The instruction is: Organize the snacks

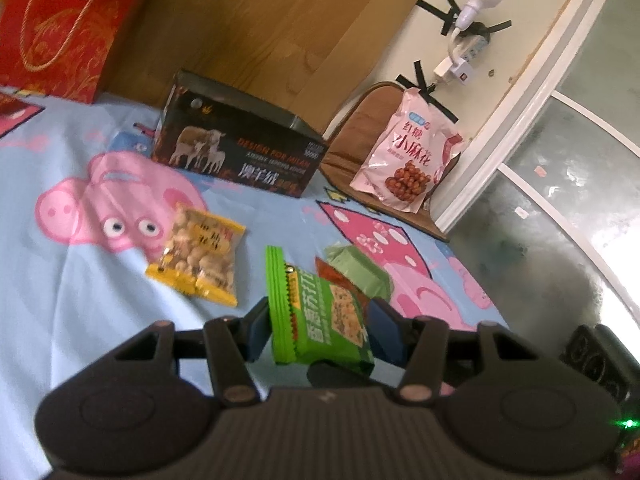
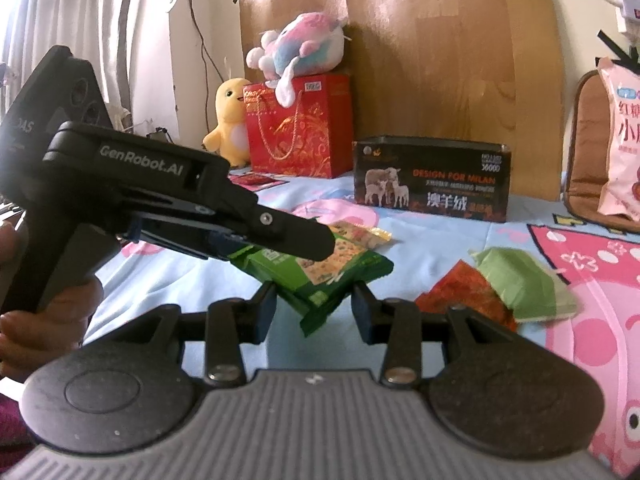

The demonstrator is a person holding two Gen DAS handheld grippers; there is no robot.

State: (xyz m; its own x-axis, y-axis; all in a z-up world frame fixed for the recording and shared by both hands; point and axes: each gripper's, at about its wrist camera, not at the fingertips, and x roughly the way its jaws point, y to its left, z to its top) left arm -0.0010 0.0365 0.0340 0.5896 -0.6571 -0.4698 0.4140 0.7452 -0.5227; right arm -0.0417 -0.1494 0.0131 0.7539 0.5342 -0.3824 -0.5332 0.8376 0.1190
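Observation:
My left gripper (image 1: pixel 316 330) is shut on a green snack packet (image 1: pixel 316 312) and holds it above the bed sheet. In the right wrist view that left gripper (image 2: pixel 280 240) comes in from the left with the same green packet (image 2: pixel 320 276). My right gripper (image 2: pixel 314 312) is open just below the packet, one finger on each side, not touching. A yellow nut packet (image 1: pixel 200 260) lies on the sheet, left of the held one. A red packet (image 2: pixel 468 292) and a pale green packet (image 2: pixel 524 284) lie together to the right. A dark open box (image 1: pixel 236 140) stands behind.
A red gift bag (image 2: pixel 300 128) with plush toys (image 2: pixel 300 40) stands at the back left. A pink snack bag (image 1: pixel 404 160) leans on a brown cushion (image 1: pixel 352 136) at the bed's right edge. The floor (image 1: pixel 540 240) drops away to the right. A wooden board (image 2: pixel 420 60) backs the bed.

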